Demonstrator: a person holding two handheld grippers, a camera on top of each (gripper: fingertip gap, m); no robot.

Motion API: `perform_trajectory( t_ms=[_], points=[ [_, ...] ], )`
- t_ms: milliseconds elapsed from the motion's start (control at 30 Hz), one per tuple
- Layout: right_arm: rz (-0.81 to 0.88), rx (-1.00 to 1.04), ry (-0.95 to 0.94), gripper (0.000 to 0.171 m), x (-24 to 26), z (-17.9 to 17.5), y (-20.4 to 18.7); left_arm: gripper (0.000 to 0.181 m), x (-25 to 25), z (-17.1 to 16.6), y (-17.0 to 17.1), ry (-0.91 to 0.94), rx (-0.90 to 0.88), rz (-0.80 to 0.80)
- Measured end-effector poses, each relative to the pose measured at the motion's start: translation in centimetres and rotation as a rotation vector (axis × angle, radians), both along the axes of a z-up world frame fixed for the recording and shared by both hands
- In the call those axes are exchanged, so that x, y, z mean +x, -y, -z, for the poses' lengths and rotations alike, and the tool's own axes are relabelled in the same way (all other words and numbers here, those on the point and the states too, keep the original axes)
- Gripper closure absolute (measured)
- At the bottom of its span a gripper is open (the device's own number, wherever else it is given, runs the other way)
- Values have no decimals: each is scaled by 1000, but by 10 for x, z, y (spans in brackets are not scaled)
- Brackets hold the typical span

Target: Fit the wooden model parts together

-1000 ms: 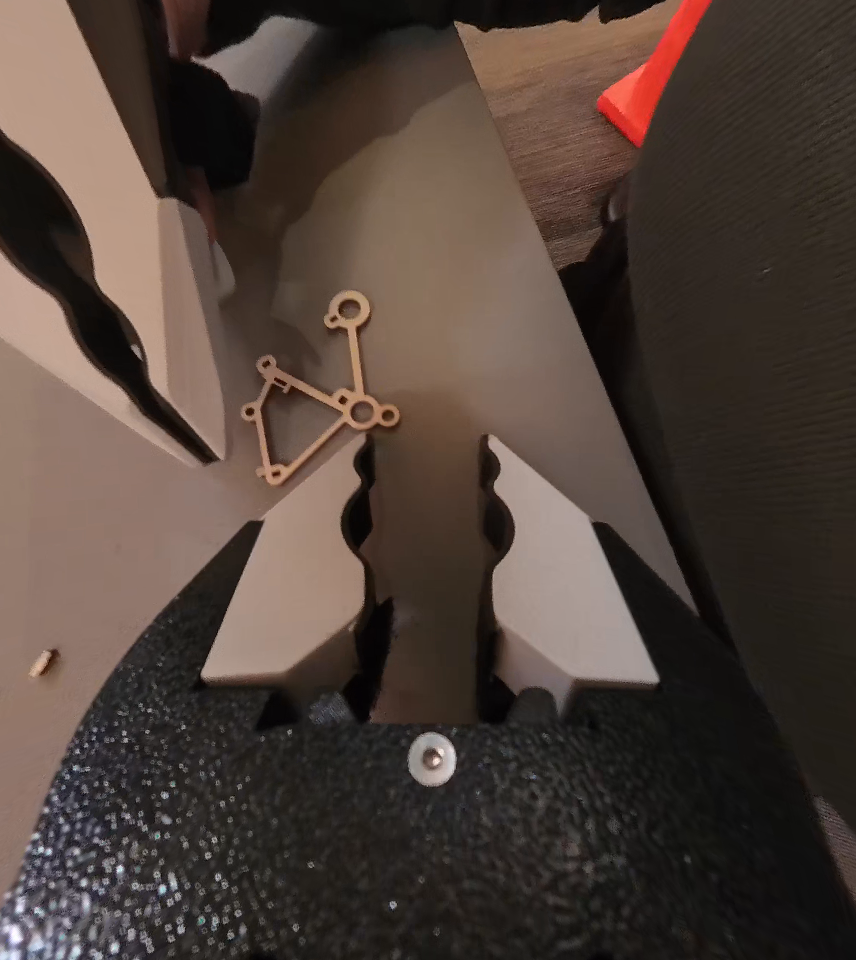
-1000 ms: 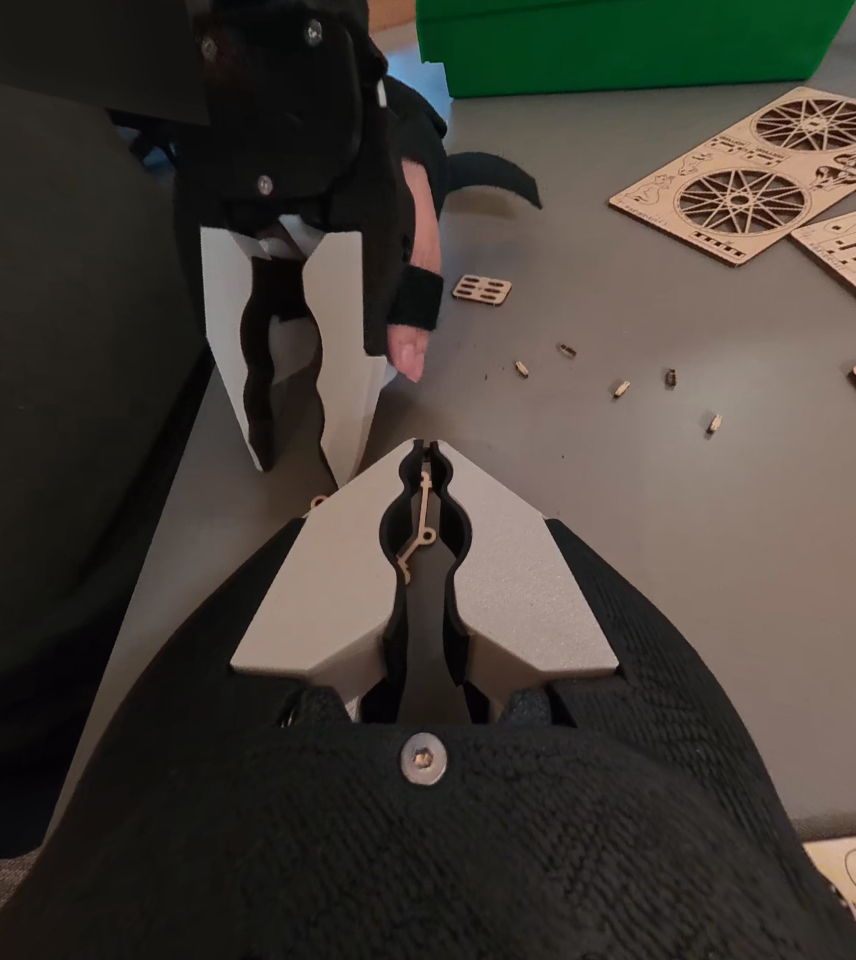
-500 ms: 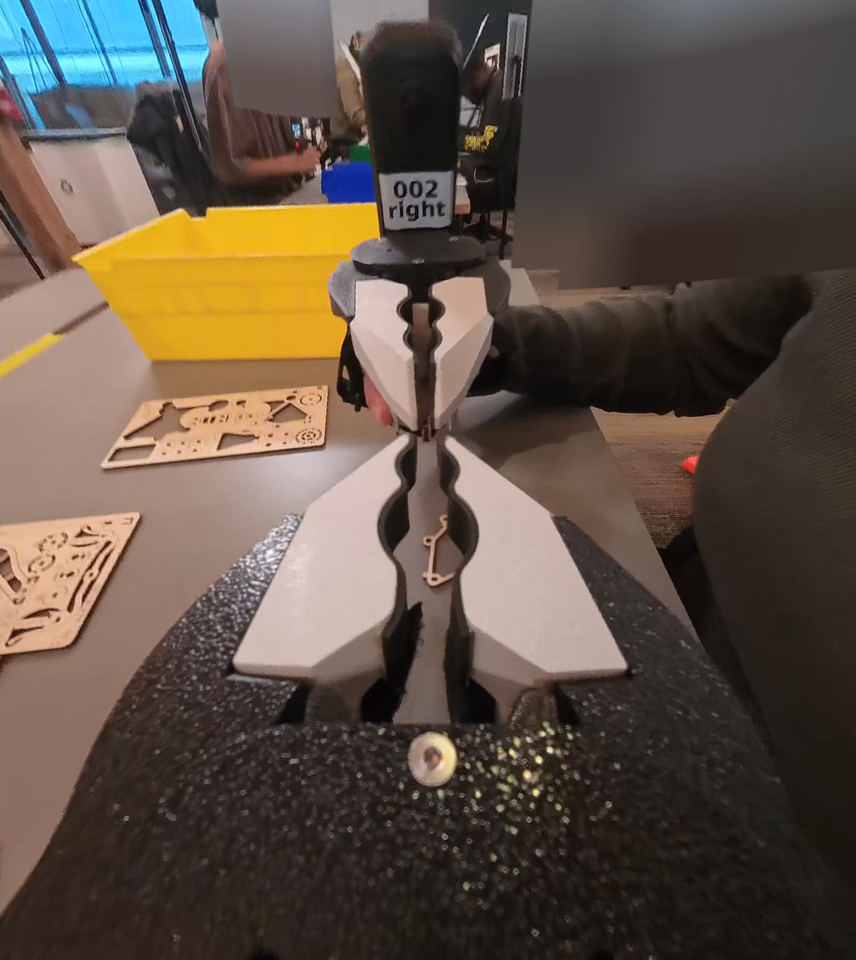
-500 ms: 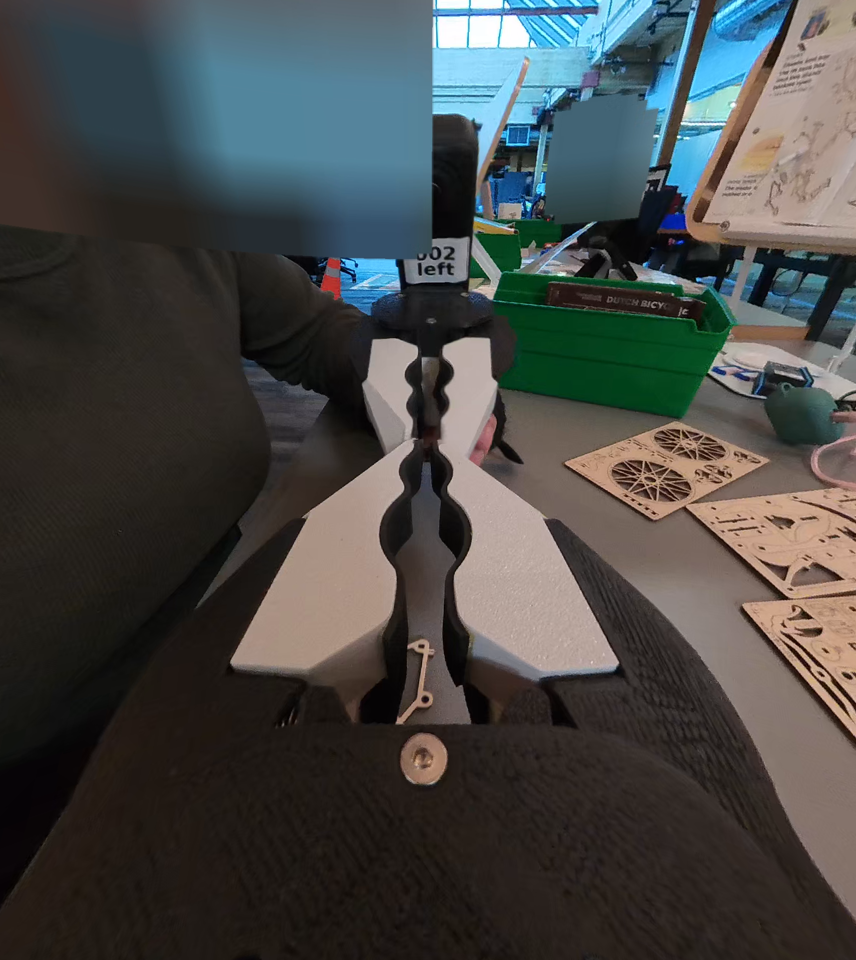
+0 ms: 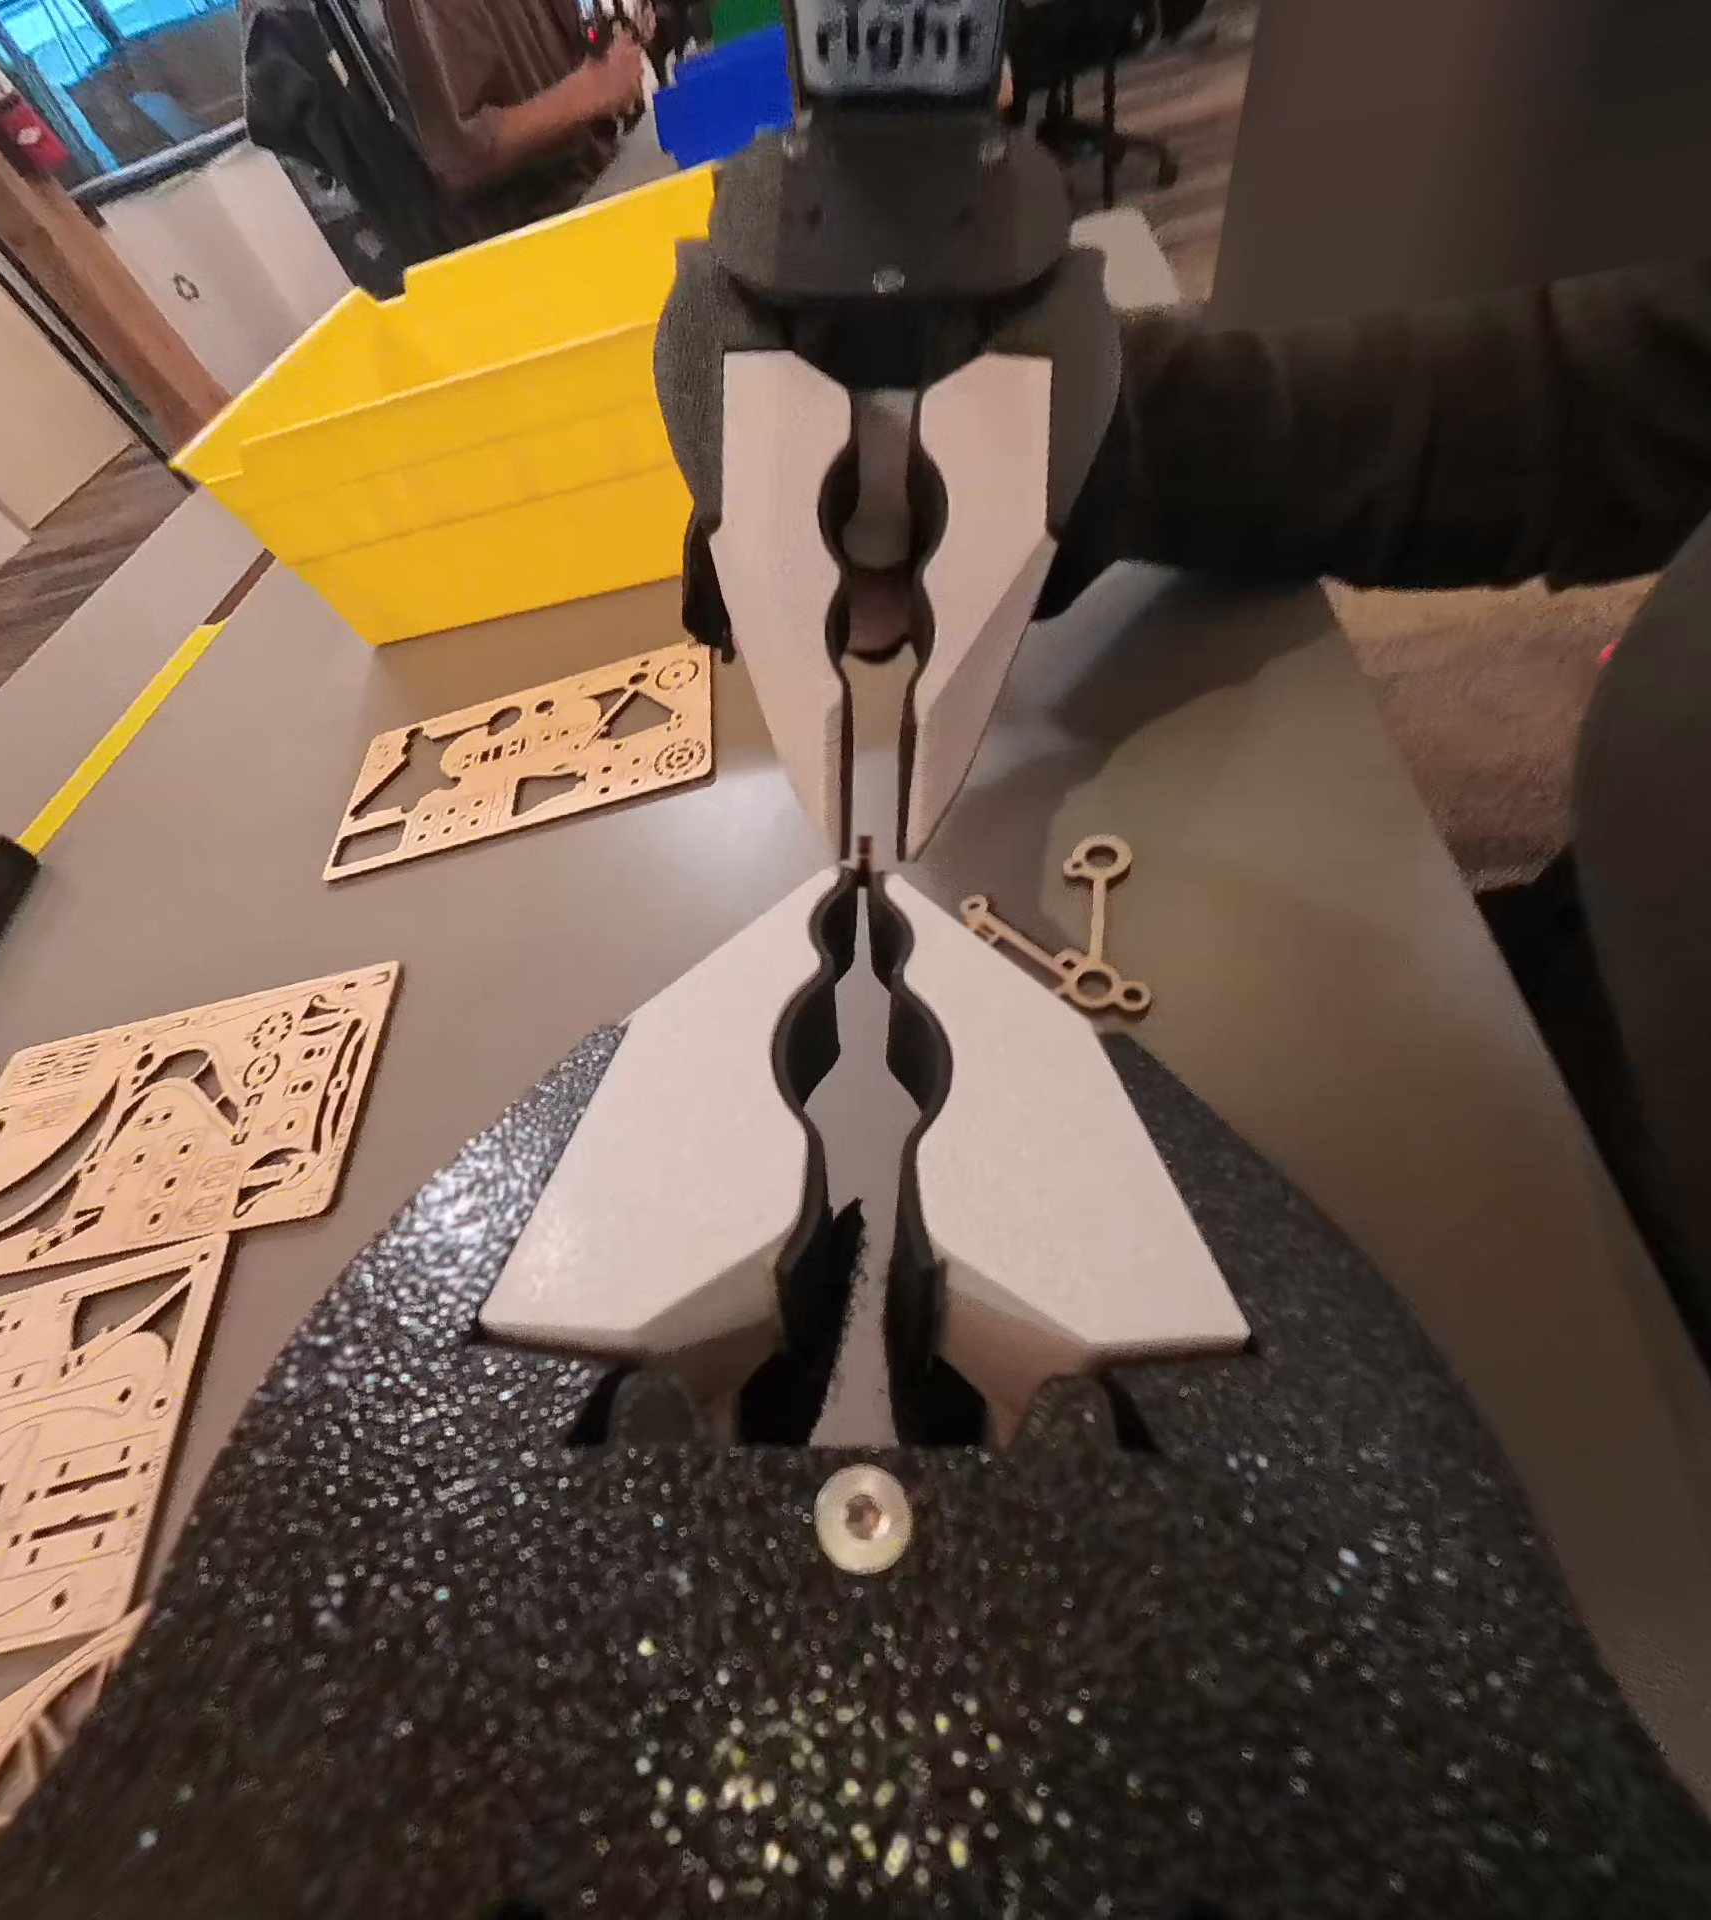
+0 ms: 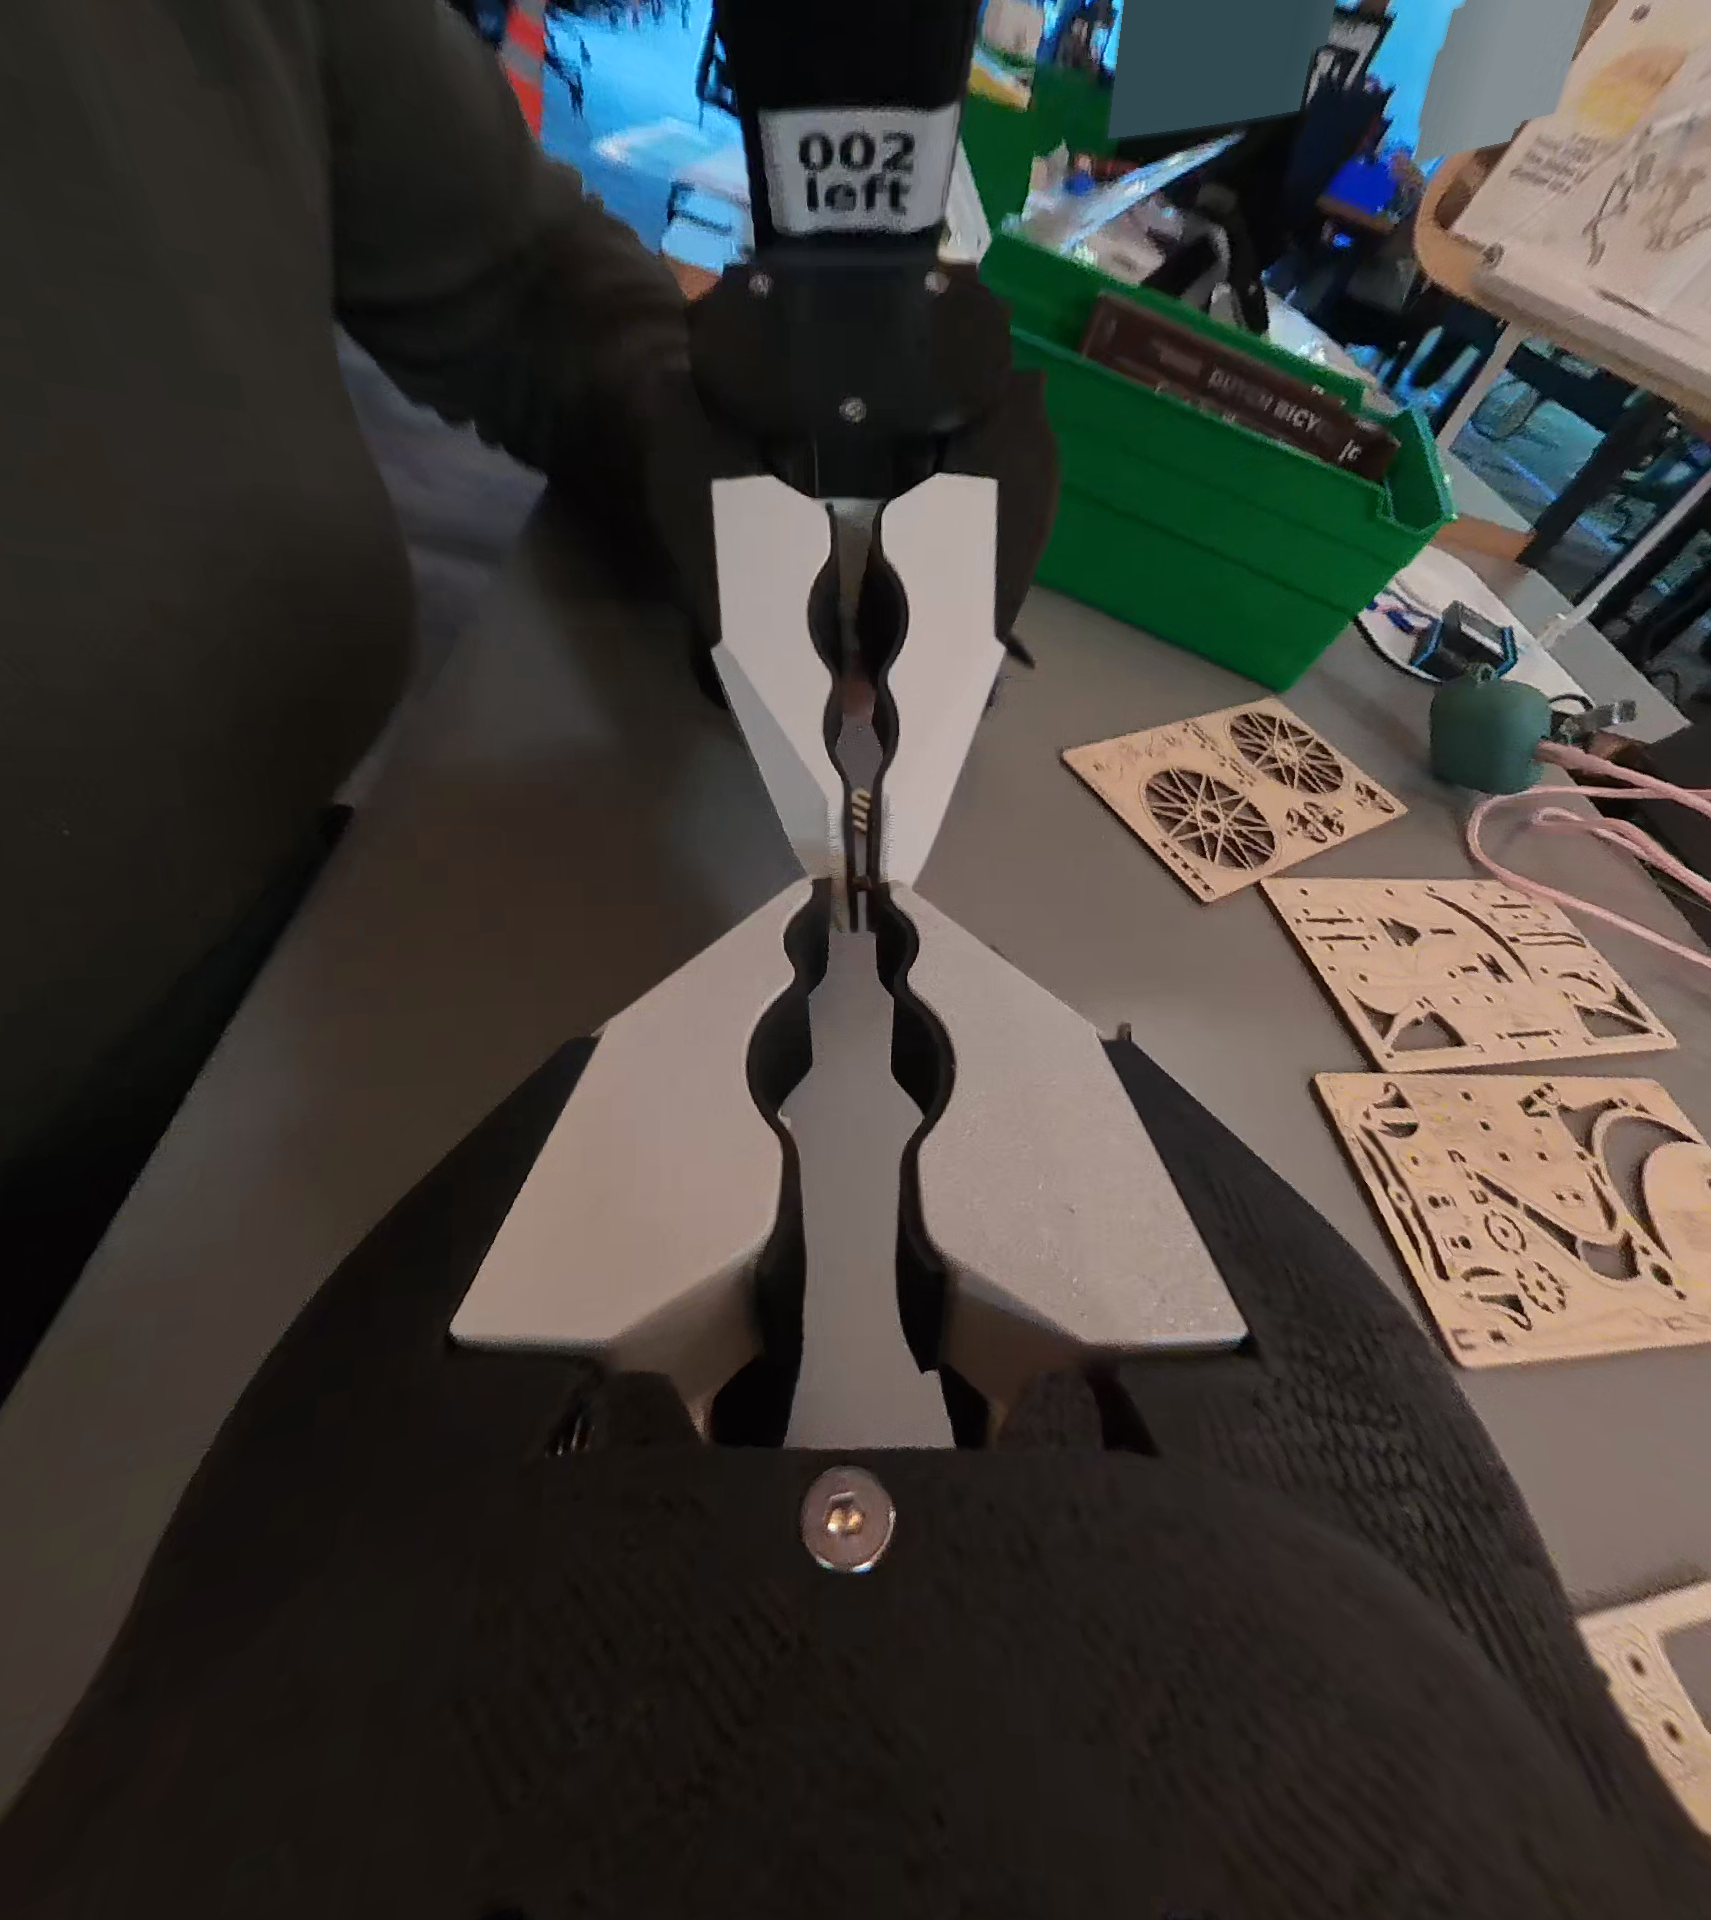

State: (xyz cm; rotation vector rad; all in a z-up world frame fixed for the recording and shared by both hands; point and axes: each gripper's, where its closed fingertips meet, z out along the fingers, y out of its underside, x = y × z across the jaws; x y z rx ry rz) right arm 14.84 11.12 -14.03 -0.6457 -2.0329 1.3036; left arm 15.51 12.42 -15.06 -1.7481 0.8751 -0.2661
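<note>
- The left hand-held gripper had its two grey fingers pinched together at the tips on a small, thin wooden piece, whose end stuck out just past the tips.
- In the right wrist view, the right hand-held gripper had its tips drawn close with a narrow slit between them; the small wooden piece sat in that slit, but whether these fingers pressed on it could not be told.
- The two grippers pointed at each other tip to tip above the grey tabletop, close by the person's dark-clothed torso.
- Just right of the left gripper's tips, a skeletal wooden frame part with ring ends lay flat on the tabletop, apart from both grippers.
- To the left in the left wrist view, several laser-cut wooden sheets lay flat, with another sheet farther off.
- In the right wrist view, more cut-out sheets lay to the right in a row, the farthest one being a sheet with two spoked wheels.
- A dark green rounded object sat beyond them beside a pink cable.
- A yellow bin stood at the far edge in the left wrist view.
- A green bin holding a brown box stood at the far edge in the right wrist view.
- An open instruction booklet stood propped up at the upper right.
</note>
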Motion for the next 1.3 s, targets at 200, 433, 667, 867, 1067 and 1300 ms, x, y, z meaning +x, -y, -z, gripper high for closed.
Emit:
perform_trajectory(
  t_ms=[200,433,667,867,1067,1300],
  points=[
    [36,154,39,169,-2,17,-1,181,-2,18,0,-105,-54,-5],
    [53,196,52,169,-5,24,-2,181,-5,25,-1,-112,-98,-17],
    [57,200,60,168,-6,26,-2,181,-5,27,0,-93,-131,-20],
    [54,209,63,169,-6,28,-1,181,-4,29,0,-95,-144,-18],
    [51,229,65,170,-6,31,0,181,-4,32,1,-98,-160,-18],
    [47,203,201,170,2,41,-10,180,6,33,12,-23,-163,40]
  ],
)
